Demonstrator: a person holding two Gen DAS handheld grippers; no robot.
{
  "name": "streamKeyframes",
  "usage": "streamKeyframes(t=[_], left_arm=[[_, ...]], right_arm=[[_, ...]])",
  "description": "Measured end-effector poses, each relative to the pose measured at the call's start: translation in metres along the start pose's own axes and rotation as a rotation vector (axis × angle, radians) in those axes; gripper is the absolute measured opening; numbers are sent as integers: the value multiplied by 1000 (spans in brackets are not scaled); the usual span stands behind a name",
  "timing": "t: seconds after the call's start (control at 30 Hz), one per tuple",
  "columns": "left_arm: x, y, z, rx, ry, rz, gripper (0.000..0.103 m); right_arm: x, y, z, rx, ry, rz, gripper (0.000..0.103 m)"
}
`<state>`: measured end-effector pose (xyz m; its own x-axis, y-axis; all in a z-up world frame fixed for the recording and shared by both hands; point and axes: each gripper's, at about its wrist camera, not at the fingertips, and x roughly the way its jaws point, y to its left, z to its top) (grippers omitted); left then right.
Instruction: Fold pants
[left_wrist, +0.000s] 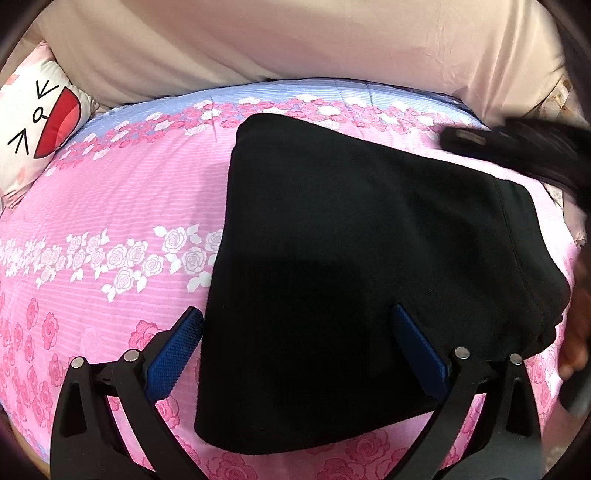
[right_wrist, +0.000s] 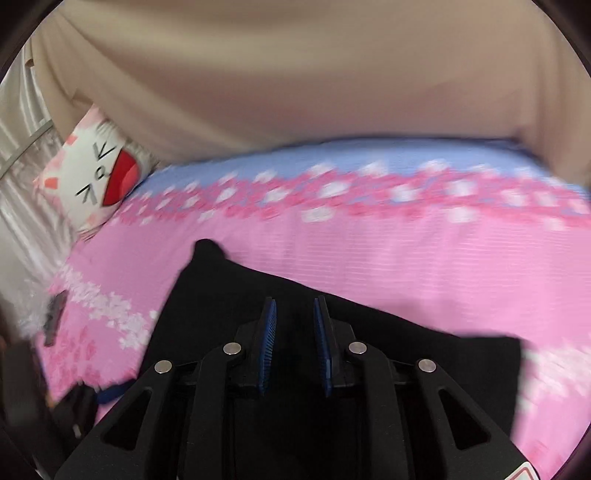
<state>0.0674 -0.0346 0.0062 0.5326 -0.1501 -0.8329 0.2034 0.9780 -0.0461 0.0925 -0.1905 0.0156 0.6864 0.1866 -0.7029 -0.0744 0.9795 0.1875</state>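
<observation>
The black pants (left_wrist: 369, 266) lie folded into a compact block on the pink rose-print bedspread (left_wrist: 110, 192). My left gripper (left_wrist: 295, 314) is wide open over the near left part of the pants, its left blue pad off the cloth edge, its right pad over the cloth. The right gripper (left_wrist: 491, 140) shows blurred at the far right of the left wrist view. In the right wrist view the right gripper (right_wrist: 294, 306) is above the pants (right_wrist: 258, 295), its blue pads a narrow gap apart with nothing between them. This view is motion-blurred.
A white cartoon-face pillow (left_wrist: 33, 125) (right_wrist: 96, 173) sits at the far left of the bed. A beige sheet-covered backrest (left_wrist: 295, 44) rises behind the bed. A dark object (right_wrist: 55, 314) lies on the spread at left.
</observation>
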Motion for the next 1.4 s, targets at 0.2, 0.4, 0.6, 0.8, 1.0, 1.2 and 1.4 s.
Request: streamKeyframes(t=[0.2,0.4,0.6,0.8,1.0,1.2,1.4], left_arm=[[-3,-6,1,10,-4,26,98],[-16,-19,0,31,-25,77,98],[-29,-35,-5,64,-53,128,98],[-39,-33,-10,51,-65,141,98],[-35,-21,-20,32,-32,172,98],[-33,-21,-24,24,-24,182,98],[-30,-26,-26,46,-17,209,98]], right_arm=[[-21,-81,-55,158,48,-170,17],[-71,-60,-72,100,-50,-198,18],[-62,-74,-110,100,-5,-229,18],[-79,-65,-126,55,-5,-232,19],[-100,-84,-136,175,-37,-138,25],[-102,-69,-141,146,-31,-144,25],[-80,-70,-151,168,31,-151,26]])
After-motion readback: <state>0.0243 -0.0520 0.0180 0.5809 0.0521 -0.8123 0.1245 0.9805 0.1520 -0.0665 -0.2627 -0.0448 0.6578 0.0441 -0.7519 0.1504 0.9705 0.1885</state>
